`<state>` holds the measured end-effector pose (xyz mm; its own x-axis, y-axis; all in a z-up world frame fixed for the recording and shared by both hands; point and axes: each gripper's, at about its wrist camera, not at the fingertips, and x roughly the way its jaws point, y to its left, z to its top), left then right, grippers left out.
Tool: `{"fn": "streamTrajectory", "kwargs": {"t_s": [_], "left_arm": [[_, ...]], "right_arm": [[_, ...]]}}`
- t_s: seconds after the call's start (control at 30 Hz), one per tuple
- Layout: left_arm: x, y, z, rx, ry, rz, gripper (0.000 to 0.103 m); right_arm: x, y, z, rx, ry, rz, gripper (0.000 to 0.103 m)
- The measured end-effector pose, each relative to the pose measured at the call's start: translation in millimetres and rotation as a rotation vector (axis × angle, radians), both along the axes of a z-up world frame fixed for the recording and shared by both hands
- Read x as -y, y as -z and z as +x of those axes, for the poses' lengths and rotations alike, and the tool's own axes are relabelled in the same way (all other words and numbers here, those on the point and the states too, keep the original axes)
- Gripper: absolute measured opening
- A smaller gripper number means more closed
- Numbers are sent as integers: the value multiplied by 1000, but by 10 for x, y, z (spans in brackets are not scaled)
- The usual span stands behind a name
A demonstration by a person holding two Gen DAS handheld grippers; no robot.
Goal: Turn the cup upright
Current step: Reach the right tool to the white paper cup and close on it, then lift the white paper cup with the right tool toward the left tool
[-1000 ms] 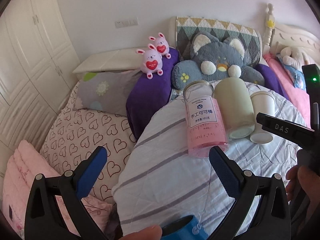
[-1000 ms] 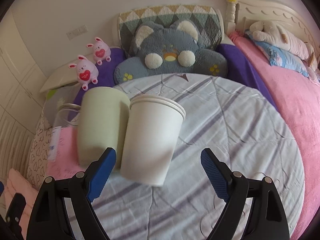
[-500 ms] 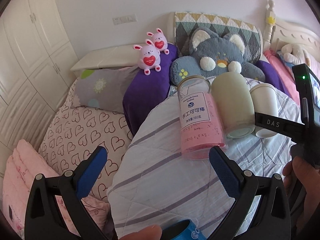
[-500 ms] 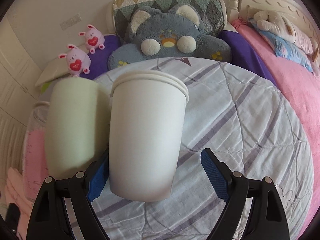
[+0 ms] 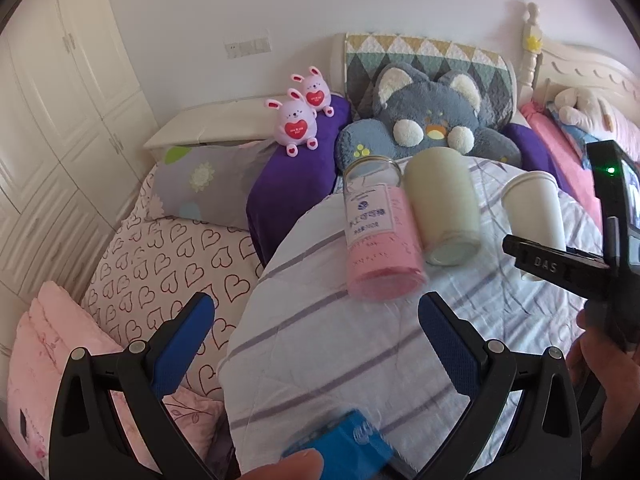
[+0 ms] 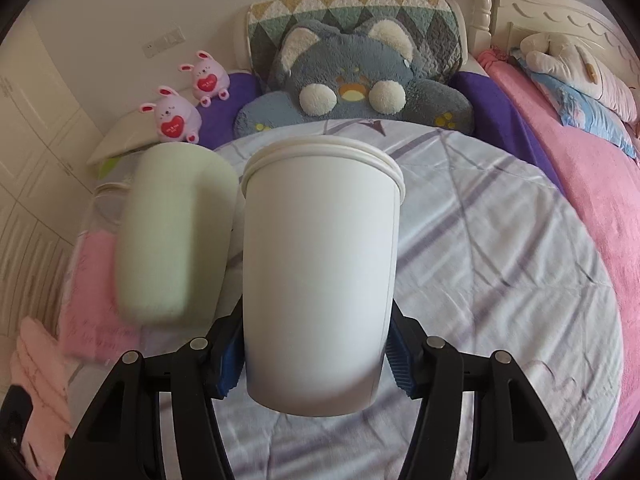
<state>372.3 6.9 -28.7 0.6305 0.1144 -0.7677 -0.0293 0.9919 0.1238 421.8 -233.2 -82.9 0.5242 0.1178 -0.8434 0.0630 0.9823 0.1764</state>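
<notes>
The left gripper (image 5: 316, 316) had its blue fingers spread wide and held nothing; it hung over the near left edge of the round striped cushion (image 5: 340, 360). Just beyond it lay a pink jar (image 5: 380, 236) with a white label in Chinese characters, too blurred to read fully. The pale green cup (image 5: 442, 204) lay touching the jar's right side. Right of the green cup was the white cup (image 6: 320, 280), and the right gripper (image 6: 314, 360) pinched its narrow end with both pads, rim pointing away. "DAS" was printed on that gripper's arm. Right of the white cup, the cushion showed only bare fabric up to its edge.
</notes>
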Motion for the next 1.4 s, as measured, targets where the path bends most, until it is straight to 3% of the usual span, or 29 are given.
{"fn": "streamTrajectory", "kwargs": {"t_s": [0.17,0.3,0.63,0.9,1.4], "left_arm": [[72,-114,-344,18,24,8,103],[129,-206,-691,43,43,9,103],[240,-208,-1642,63,96,12,103],[220,-47,-2112,56,94,3,103],[69,285,-2570,49,69,12,103]], "right_arm": [[137,-178,-480,24,2,36,60],[267,-305,-1104,47,13,73,60],[293,-247,-2432,63,49,113,60],[156,-214,-2911,87,21,93,60],[-169,22,-3257,120,-29,17,60]]}}
